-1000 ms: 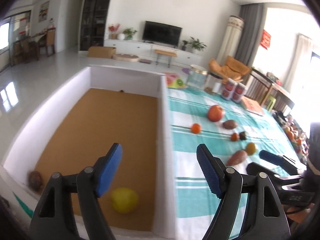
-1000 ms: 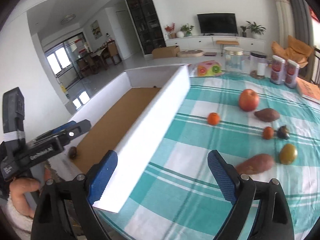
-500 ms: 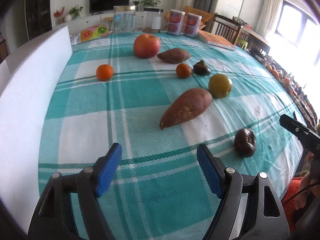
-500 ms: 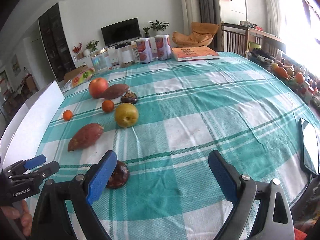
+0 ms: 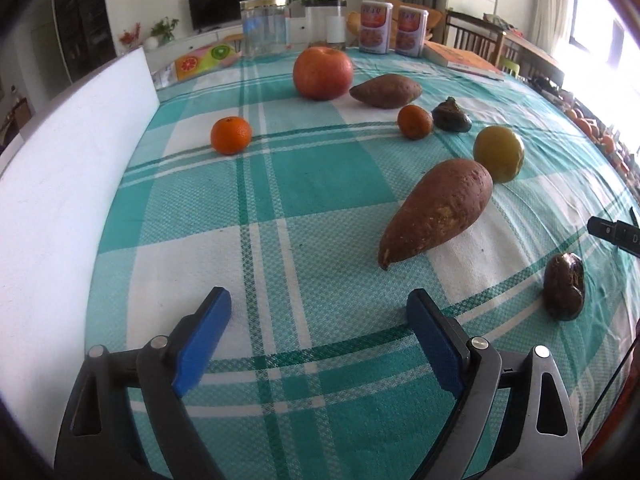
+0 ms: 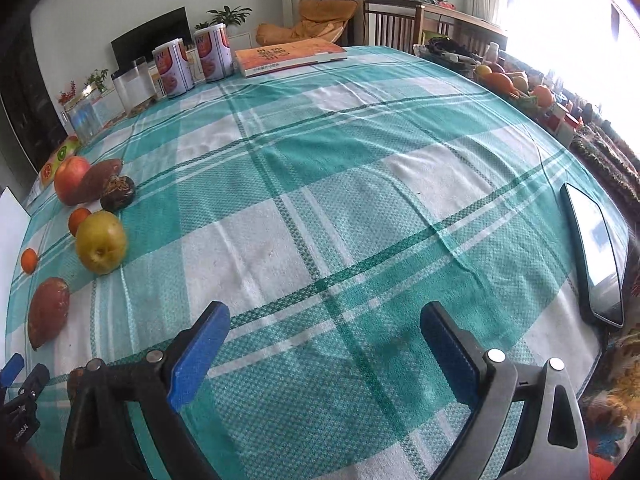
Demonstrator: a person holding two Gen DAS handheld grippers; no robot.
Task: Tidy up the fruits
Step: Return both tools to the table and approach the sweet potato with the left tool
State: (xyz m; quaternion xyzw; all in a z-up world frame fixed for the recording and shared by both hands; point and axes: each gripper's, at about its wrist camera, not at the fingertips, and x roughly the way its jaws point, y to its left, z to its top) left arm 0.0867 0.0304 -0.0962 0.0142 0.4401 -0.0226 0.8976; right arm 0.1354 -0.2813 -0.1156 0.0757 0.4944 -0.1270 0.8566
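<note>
White wall [image 5: 60, 184] at far left. Left gripper [image 5: 320, 332] — jaws wide and opening, nothing between, over bare cloth [image 5: 304, 184]. Ahead of it: tangerine [image 5: 231, 135], apple [image 5: 322, 73], big sweet potato [image 5: 438, 214], pear [image 5: 499, 153], dark fruit [image 5: 564, 286] at right. Right gripper [image 6: 324, 344] — jaws wide, opening, empty, above cloth. Fruits sit well off to its left; phone [image 6: 596, 256] at right edge.

left tool [image 5: 318, 330] black arms, blue pads, silver screws, right tool [image 6: 324, 340] seemingly identical
</note>
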